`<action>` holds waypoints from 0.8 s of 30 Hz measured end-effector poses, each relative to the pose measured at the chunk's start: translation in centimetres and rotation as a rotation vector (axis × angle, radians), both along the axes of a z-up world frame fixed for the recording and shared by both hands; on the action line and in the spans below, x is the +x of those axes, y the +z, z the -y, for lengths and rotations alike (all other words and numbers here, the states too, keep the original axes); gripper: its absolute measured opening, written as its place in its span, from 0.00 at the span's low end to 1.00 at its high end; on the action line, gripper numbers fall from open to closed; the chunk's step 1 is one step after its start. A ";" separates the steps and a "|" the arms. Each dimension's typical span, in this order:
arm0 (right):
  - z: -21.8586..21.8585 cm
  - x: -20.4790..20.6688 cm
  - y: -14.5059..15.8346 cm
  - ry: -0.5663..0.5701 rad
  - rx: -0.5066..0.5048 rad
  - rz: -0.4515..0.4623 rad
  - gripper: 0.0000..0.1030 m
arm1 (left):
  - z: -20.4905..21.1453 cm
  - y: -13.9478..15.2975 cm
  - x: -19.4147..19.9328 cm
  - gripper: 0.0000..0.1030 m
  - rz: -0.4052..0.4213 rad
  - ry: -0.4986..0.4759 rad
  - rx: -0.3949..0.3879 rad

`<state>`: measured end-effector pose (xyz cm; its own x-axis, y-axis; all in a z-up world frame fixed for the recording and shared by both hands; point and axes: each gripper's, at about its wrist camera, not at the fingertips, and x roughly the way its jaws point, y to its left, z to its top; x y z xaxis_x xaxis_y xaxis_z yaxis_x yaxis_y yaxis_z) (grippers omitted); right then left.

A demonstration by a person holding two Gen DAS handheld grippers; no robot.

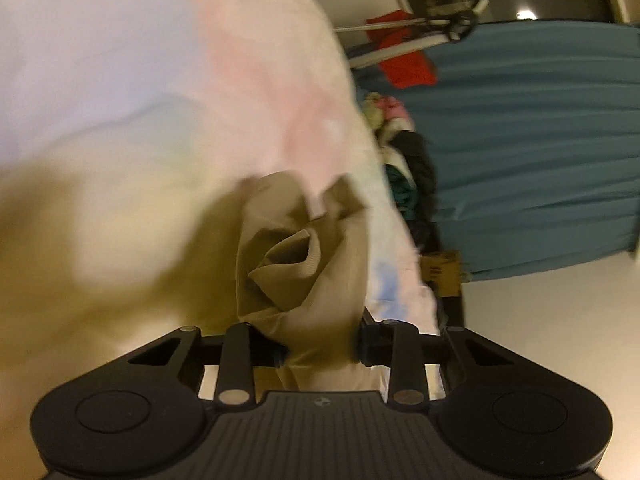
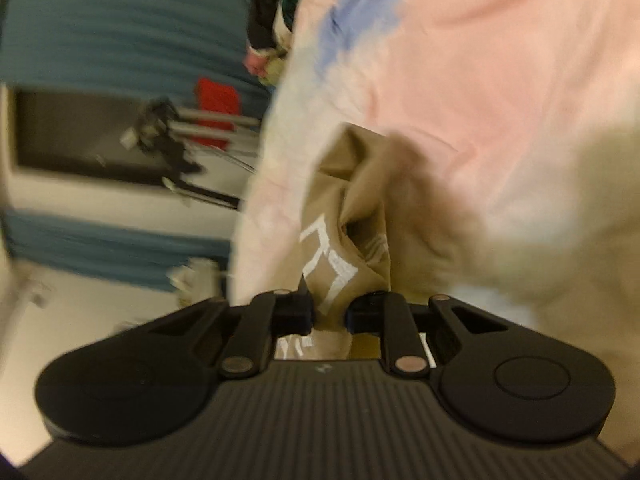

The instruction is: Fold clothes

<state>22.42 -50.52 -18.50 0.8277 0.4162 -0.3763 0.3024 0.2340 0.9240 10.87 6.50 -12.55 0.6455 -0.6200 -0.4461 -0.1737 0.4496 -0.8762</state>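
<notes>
Grippers were both tipped a little downward, and each view was rolled sideways, so the room looked turned on its side. Left gripper [image 1: 322,350] had its black fingers [image 1: 276,354] pressed on a bunched fold of tan cloth [image 1: 296,256]. The cloth filled the gap between them and puffed out just in front. Right gripper [image 2: 330,314] was closed tighter, pinching another part of the tan cloth [image 2: 356,208], where white printed lines [image 2: 332,268] showed. Behind the tan cloth in both views lay a pale pink, white and blue sheet [image 2: 480,60], touching it. Farther off were a blue curtain [image 1: 540,140], something red [image 1: 404,52] and a blurry pile of clothes [image 1: 400,152].
</notes>
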 end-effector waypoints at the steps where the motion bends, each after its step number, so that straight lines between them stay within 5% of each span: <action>1: 0.9 -0.1 0.6 -0.012 0.036 0.016 0.17 | 0.7 1.1 0.2 0.31 0.008 -0.009 -0.004; 9: 9.3 2.8 6.6 -0.097 -0.049 0.063 0.17 | 12.2 7.6 6.7 0.28 0.020 -0.121 0.020; 17: 19.8 9.6 11.1 -0.257 -0.227 0.104 0.17 | 28.9 10.2 16.3 0.26 0.069 -0.275 0.027; 24: 26.0 12.5 9.3 -0.350 -0.339 0.114 0.17 | 37.1 7.3 20.0 0.26 0.155 -0.381 0.043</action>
